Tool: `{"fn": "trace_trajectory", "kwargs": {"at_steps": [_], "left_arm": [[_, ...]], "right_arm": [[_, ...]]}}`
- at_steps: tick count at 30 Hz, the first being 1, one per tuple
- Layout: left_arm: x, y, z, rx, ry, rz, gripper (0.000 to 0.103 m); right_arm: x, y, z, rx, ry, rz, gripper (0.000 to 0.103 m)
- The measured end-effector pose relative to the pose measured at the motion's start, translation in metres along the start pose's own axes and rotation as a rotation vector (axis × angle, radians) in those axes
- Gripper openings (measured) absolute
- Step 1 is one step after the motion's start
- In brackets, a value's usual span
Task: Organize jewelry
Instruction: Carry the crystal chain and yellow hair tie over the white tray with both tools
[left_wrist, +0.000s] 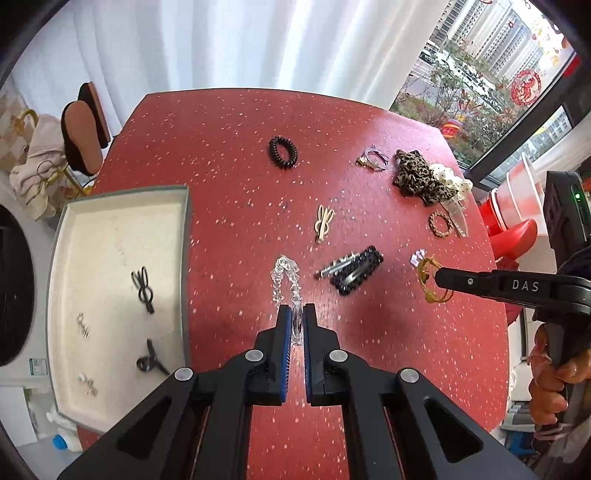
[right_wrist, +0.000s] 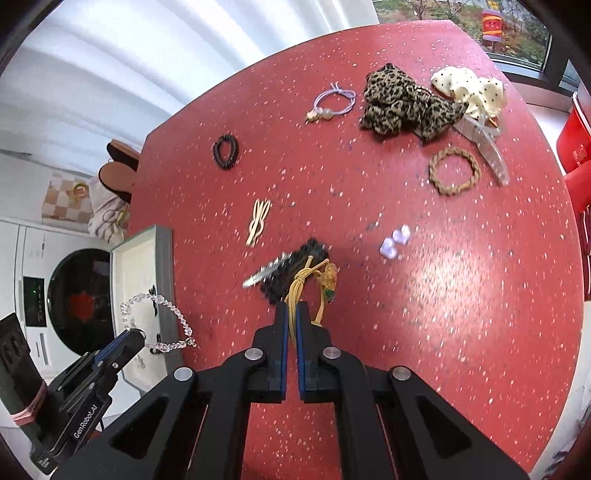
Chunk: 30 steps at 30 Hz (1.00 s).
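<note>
Bracelet (right_wrist: 162, 317) over tray (right_wrist: 166, 266), right view only.

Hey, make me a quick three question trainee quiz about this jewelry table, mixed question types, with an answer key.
1. True or false: the left gripper holds the clear bead bracelet.
2. What does the right gripper hold? A) yellow cord hair tie B) leopard scrunchie C) black coil hair tie
3. Fill in: sorted pieces lie in the white ____.

Key: 1 true; 2 A; 3 tray.
</note>
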<state>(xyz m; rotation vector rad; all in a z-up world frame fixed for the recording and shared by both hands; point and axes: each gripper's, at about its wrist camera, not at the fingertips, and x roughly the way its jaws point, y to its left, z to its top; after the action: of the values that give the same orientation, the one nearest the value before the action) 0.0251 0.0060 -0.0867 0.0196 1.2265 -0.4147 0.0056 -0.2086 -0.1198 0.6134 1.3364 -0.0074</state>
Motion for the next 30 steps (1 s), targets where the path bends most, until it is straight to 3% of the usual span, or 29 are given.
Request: {"fn": "trace_trajectory", "kwargs": {"at_steps": [15, 30], "left_arm": [[-0.042, 0.035, -0.035, -0.068, -0.041, -0.004, 0.007], [-0.076, 0.112, -0.057, -0.211, -0.11, 0.082, 0.007]], "right_arm": [[0.003, 0.045, -0.03, -0.075, 0.048, 0.003, 0.004], [0.021, 0.136, -0.034, -0.237, 0.071, 0.064, 0.004]]}}
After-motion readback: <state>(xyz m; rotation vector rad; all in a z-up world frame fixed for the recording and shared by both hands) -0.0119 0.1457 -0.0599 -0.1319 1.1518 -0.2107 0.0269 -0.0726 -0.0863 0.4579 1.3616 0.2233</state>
